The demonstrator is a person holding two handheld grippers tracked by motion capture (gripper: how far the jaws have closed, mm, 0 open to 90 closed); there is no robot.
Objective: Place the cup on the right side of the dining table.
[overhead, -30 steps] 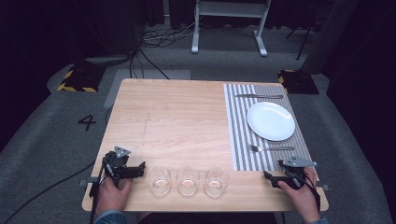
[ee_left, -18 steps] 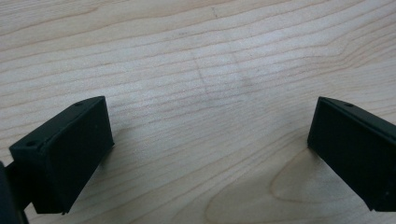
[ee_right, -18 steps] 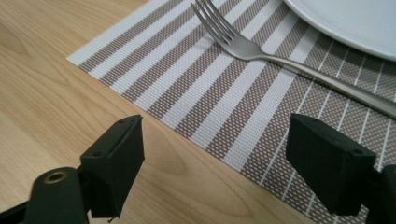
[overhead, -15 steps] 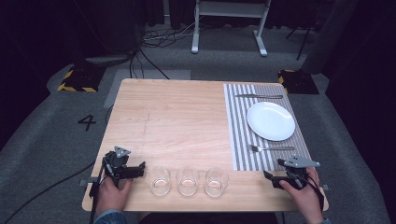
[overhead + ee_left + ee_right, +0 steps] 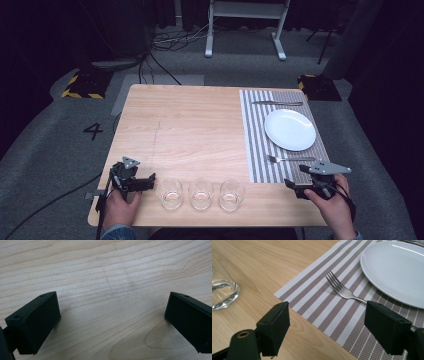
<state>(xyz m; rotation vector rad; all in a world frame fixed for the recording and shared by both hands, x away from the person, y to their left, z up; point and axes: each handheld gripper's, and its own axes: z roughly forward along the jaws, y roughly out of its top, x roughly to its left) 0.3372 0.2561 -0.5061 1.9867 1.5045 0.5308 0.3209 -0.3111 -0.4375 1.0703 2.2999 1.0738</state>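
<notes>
Three clear glasses stand in a row near the table's front edge: left glass (image 5: 171, 193), middle glass (image 5: 201, 194), right glass (image 5: 232, 194). My left gripper (image 5: 148, 181) rests on the wood just left of the row, open, with its jaws toward the left glass. In the left gripper view it (image 5: 112, 322) holds only bare wood between wide jaws. My right gripper (image 5: 298, 178) sits at the front right corner of the striped placemat (image 5: 257, 150), open. Its own view has the jaws (image 5: 327, 327) spread over the placemat (image 5: 324, 312), with a fork (image 5: 344, 291) and white plate (image 5: 397, 267) just beyond.
On the placemat lie a white plate (image 5: 290, 129), a fork (image 5: 290, 159) in front of it and a knife (image 5: 277, 103) behind it. The right glass (image 5: 222, 293) is at the left edge of the right gripper view. Bare wood (image 5: 185, 125) covers the table's left and middle.
</notes>
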